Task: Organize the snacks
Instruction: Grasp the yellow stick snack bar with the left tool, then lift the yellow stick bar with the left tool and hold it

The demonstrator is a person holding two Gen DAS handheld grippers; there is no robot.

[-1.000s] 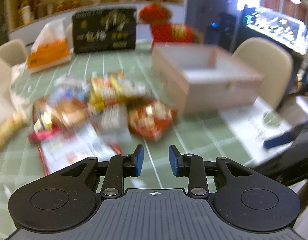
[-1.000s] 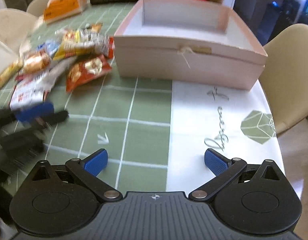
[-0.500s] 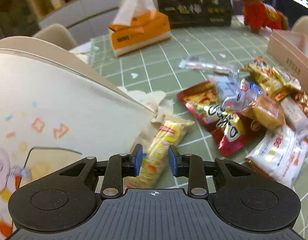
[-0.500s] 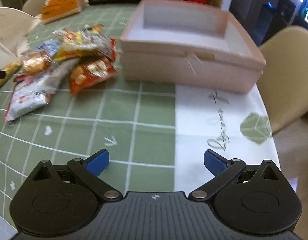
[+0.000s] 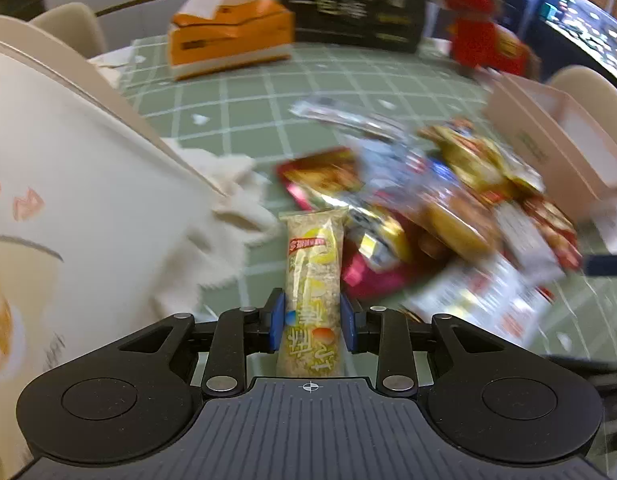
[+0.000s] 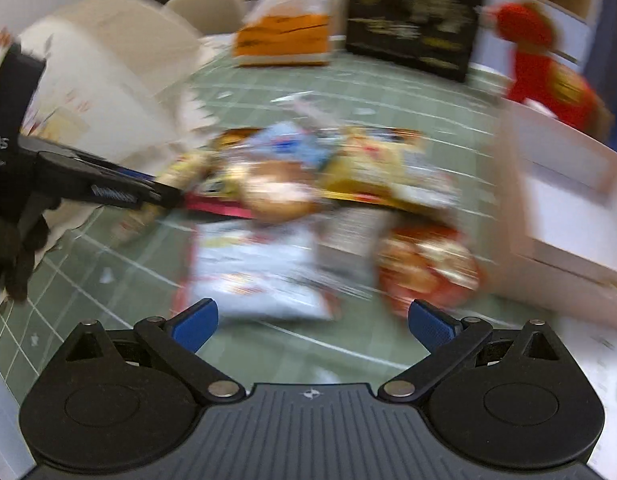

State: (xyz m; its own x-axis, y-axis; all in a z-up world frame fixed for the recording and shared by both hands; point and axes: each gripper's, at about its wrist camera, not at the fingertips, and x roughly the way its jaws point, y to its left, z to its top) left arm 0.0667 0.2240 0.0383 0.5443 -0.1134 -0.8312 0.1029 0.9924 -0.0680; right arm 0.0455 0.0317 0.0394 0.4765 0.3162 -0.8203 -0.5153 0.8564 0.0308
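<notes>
1. The left hand-held gripper [image 5: 312, 320] squeezes a long yellow snack bar [image 5: 313, 280], holding it over the green table [image 5: 268, 92].
2. The right hand-held gripper [image 6: 312, 322] is spread wide with nothing in it.
3. The snack pile [image 6: 308, 200] lies beside the pink box [image 6: 568, 208].

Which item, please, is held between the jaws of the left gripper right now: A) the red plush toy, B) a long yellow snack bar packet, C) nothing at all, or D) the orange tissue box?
B: in the left wrist view, the left gripper has its jaws closed against both sides of the long yellow snack bar packet, which sticks out forward above the green checked tablecloth.
</notes>
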